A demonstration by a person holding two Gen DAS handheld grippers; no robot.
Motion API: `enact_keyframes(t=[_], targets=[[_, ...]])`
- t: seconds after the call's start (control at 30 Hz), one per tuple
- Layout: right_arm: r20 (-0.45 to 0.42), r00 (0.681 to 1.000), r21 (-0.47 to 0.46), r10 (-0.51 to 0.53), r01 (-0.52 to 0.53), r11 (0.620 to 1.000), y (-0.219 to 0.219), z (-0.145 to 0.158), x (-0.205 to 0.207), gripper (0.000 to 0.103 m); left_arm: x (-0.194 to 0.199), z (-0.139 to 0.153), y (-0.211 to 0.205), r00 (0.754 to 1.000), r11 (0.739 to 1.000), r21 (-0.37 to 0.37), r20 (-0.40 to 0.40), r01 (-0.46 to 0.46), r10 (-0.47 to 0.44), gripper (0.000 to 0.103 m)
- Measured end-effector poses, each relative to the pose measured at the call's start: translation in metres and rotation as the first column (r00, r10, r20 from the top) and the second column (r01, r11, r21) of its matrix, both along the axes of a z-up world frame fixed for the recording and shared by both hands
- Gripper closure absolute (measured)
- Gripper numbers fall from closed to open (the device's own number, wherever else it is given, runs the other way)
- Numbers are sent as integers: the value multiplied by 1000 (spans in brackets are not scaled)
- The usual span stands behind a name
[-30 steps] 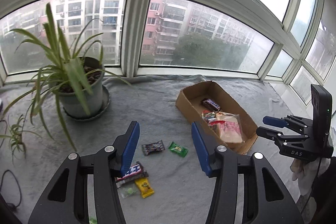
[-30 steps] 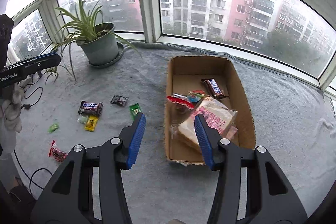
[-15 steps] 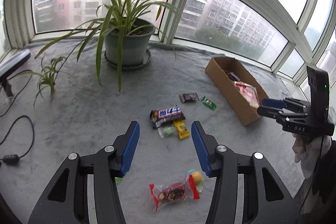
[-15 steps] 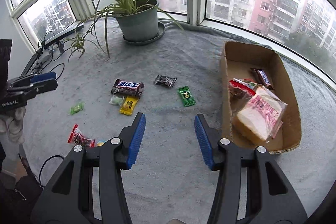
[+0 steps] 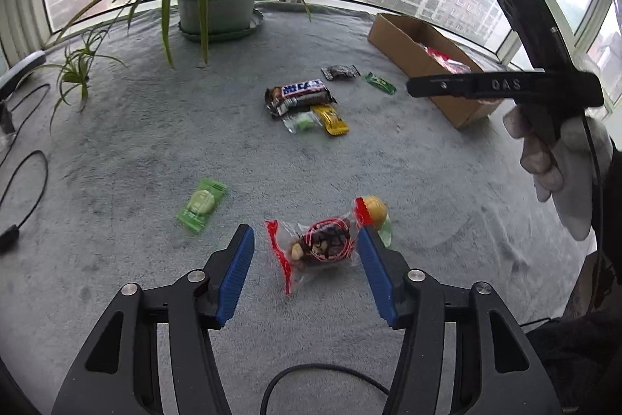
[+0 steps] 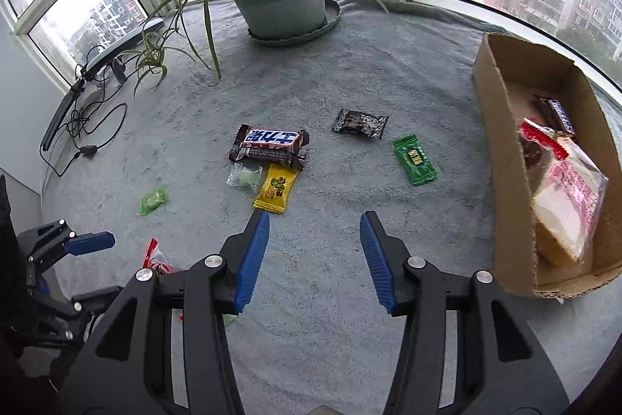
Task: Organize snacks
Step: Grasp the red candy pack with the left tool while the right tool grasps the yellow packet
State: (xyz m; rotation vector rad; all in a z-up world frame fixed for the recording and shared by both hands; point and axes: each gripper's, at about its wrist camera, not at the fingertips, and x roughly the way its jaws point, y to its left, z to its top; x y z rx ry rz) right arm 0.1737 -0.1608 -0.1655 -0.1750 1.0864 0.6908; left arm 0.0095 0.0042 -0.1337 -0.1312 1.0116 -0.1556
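On the grey blanket [image 6: 388, 65] by the window, at far left, my left gripper [image 5: 303, 251] hangs wide open and empty over a clear bag of nuts [image 5: 320, 247], which lies between its blue fingers without touching them. Further right lie a chocolate bar [image 6: 268, 144], a yellow sweet [image 6: 275, 190] and a green packet [image 6: 414, 159]. My right gripper [image 6: 314, 246] is wide open too, holding nothing. The cardboard box [image 6: 501, 142] sits rightmost, bread and snacks inside.

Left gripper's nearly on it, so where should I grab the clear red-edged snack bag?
Grip the bulging middle of the clear red-edged snack bag from above. It lies flat on the cloth, already between the open left gripper fingers; the thin red seams would likely slip.
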Motion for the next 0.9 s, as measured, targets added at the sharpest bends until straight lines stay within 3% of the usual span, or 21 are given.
enact_keyframes(t=[0.33, 0.4, 0.43, 0.73, 0.9], targets=[[-75, 996, -33, 53, -56, 998, 47, -32, 12, 52, 1, -21, -26, 988, 977, 146, -18, 156, -155, 45], [-81, 995, -55, 64, -69, 996, 54, -39, 13, 60, 3, -27, -26, 987, 973, 166, -26, 161, -159, 45], [-88, 994, -60, 65, -71, 996, 57, -42, 14, 64, 4, -29, -25, 987, 973, 169, -29, 159, -156, 45], [-103, 993, -87, 53, -63, 994, 67, -56, 30, 66, 14, -36, -24, 989, 976, 160, -4, 149, -151, 43], [-85, 994, -113, 73, -83, 990, 76, -56, 29, 72, 18, -43, -26, 991, 984, 115, -23, 134, -132, 44]])
